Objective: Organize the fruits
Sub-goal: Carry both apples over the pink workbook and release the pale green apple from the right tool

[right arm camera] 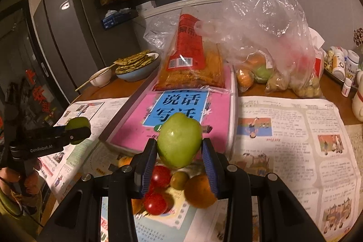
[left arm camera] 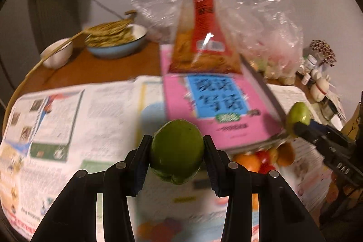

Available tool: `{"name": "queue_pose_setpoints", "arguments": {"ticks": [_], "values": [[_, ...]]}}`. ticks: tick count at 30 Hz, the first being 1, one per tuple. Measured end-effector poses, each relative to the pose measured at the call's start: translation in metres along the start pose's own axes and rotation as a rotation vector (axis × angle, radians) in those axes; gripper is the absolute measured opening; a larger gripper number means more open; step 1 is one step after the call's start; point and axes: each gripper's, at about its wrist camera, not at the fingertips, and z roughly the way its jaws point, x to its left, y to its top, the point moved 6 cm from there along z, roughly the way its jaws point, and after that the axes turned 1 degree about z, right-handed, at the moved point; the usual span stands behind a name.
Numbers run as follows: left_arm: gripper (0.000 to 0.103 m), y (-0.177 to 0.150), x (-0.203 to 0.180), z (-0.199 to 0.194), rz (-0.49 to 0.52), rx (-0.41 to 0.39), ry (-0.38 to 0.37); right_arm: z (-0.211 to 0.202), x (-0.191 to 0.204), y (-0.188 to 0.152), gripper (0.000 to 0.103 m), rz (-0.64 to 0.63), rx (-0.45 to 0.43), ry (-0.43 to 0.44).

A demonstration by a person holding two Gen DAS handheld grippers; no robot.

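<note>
My left claw [left arm camera: 177, 151] is clamped on a dark green fruit [left arm camera: 177, 150], held clear above the newspaper [left arm camera: 68, 110] that covers the tabletop [left arm camera: 102, 67]. My right claw [right arm camera: 180, 157] grips a paler green fruit [right arm camera: 179, 142], its pads pressed to both sides. Below the right claw, on the newspaper, lies a small heap of fruit: two red tomatoes [right arm camera: 156, 203], an orange [right arm camera: 199, 191] and a small green fruit [right arm camera: 179, 179]. Just behind the heap lies a pink book [right arm camera: 181, 119], with a red-and-orange snack packet [right arm camera: 190, 60] propped on its far end. To the right of the packet stands a clear plastic bag [right arm camera: 272, 37] of more fruit. At the far left, a blue bowl [right arm camera: 136, 70] of flatbread and a white bowl [right arm camera: 99, 78].
</note>
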Motion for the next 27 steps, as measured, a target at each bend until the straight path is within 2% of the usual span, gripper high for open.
{"name": "queue_pose_setpoints", "arguments": {"ticks": [4, 9, 21, 27], "values": [[0.046, 0.011, -0.02, 0.017, 0.015, 0.019, -0.023, 0.007, -0.008, 0.006, 0.041, -0.004, 0.003, -0.02], [0.046, 0.019, -0.034, 0.042, 0.016, 0.046, -0.012, 0.019, -0.014, 0.01, 0.041, -0.019, 0.022, -0.036], [0.046, 0.013, -0.043, 0.081, 0.019, 0.1, 0.024, 0.043, -0.02, 0.002, 0.041, -0.074, 0.083, -0.057], [0.046, 0.011, -0.043, 0.084, 0.037, 0.097, 0.056, 0.05, -0.018, -0.003, 0.041, -0.109, 0.114, -0.085]]}}
